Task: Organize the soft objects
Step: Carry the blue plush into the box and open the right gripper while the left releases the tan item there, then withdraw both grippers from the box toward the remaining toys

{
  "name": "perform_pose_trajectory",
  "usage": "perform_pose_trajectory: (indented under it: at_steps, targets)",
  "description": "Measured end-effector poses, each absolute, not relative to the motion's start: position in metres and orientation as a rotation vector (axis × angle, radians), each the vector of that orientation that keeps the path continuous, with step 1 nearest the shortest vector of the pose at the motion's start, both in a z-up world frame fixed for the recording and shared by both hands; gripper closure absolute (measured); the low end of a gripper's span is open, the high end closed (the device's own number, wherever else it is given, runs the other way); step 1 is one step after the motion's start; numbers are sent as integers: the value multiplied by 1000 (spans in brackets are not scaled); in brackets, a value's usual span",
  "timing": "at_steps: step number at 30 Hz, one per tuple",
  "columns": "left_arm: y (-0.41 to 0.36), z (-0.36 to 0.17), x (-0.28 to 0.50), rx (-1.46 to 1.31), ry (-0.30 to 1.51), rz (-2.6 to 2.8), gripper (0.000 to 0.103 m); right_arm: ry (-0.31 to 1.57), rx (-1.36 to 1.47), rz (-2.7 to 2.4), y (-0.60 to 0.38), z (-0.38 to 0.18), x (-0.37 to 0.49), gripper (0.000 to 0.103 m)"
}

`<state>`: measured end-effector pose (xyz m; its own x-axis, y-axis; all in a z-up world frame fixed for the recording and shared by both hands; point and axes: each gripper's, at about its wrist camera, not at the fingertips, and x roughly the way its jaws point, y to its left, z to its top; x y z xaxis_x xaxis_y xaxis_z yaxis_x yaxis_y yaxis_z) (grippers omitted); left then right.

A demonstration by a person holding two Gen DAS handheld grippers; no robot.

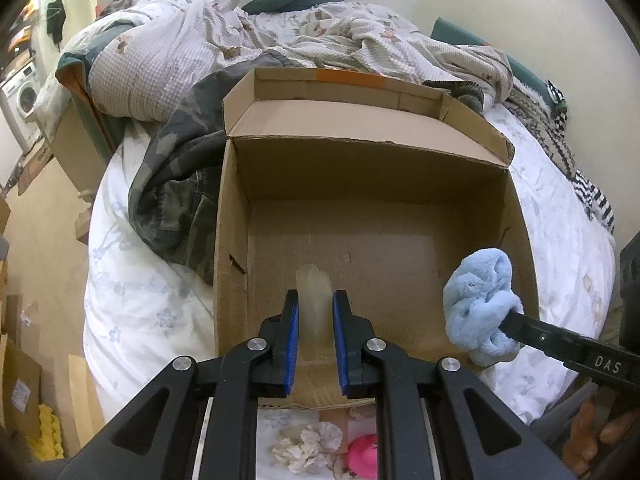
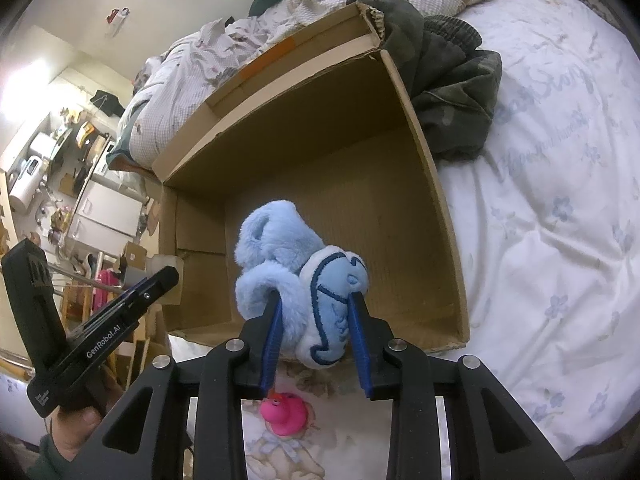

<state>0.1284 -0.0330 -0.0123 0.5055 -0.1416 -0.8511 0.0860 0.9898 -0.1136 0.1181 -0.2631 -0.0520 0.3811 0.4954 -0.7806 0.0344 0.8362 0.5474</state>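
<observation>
Right claw (image 2: 316,340) clamped on blue plush slipper (image 2: 296,276), poised above cardboard box (image 2: 424,208); left claw (image 1: 314,344) pinching translucent soft piece (image 1: 314,300).

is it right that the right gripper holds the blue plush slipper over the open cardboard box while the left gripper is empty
Not quite: the left gripper is not empty. The left wrist view shows a pale translucent soft piece clamped between its fingers. The rest holds: the right gripper grips the blue plush slipper over the open cardboard box.
</observation>
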Motion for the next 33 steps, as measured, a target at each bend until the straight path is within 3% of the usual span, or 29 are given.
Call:
perform_pose_trajectory:
  at_steps: [2,5,7,8,9,12,33]
  targets:
    - [-32,-13,129,-66,1039,-140,78,1157,541,309,-263,-53,118,68]
    - [-33,-13,128,-67,1044,-142,67,1164,551,311,-264,-55,119,56]
    - [-34,-12,128,-59,1044,-130,41,1169,559,311,-264,-56,118,51]
    - [-34,-11,127,-55,1037,-119,28,1169,563,310,-264,-56,119,43]
    - [-34,-9,125,-51,1019,-105,26,1164,566,304,-265,-56,118,35]
    - [-34,-8,124,-49,1017,-113,26,1147,583,313,-266,-53,119,28]
    - [-25,1,106,-12,989,-63,26,1135,528,254,-267,-49,113,28]
